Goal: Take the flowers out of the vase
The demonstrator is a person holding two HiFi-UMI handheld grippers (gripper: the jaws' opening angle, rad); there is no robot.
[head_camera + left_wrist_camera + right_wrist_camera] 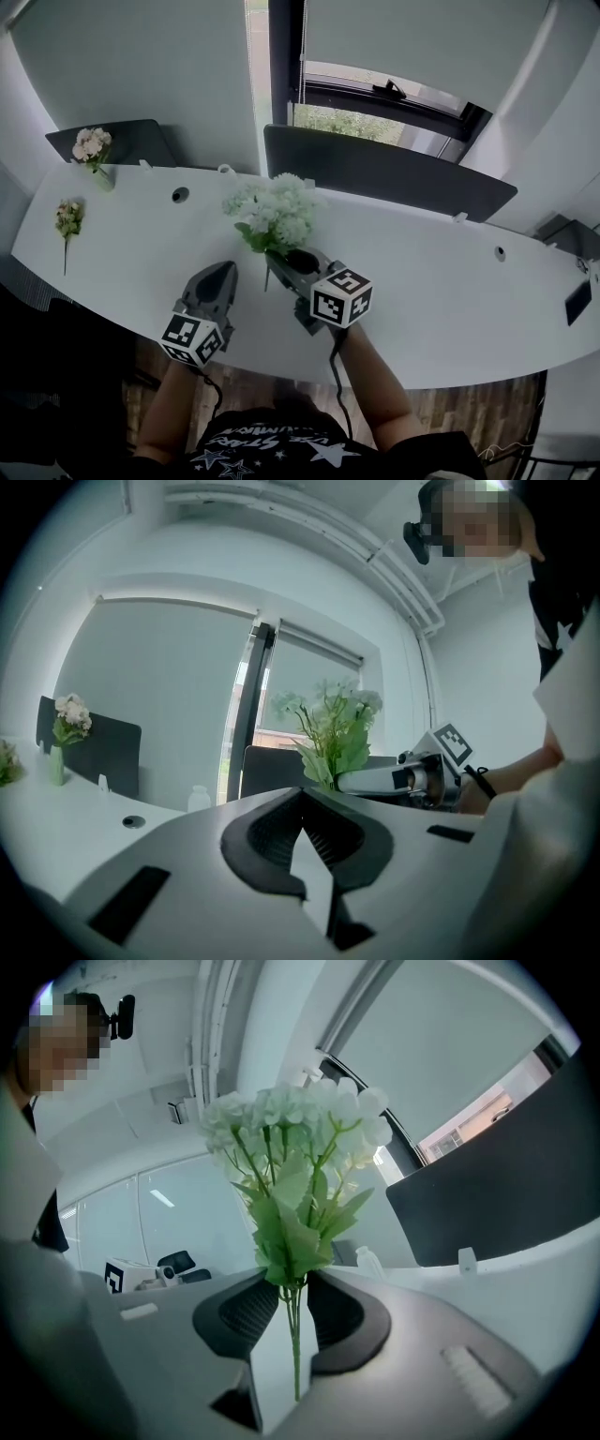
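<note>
Right fingers [246,1314] tight on flowers [292,1185]

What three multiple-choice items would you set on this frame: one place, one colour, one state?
1. Where does the pink bouquet stand?
A) at the far left end of the table
B) between the two grippers
C) on the floor

2. What colour are the blooms of the held bouquet in the right gripper?
A) red
B) white
C) yellow

3. How do the left gripper jaws stand?
A) wide apart
B) shut on a stem
C) shut, nothing between them

Key:
1 A: the head view shows it at the table's far left end.
2 B: pale white heads sit above green leaves.
3 C: the left gripper view shows the jaws meeting with nothing between them.
</note>
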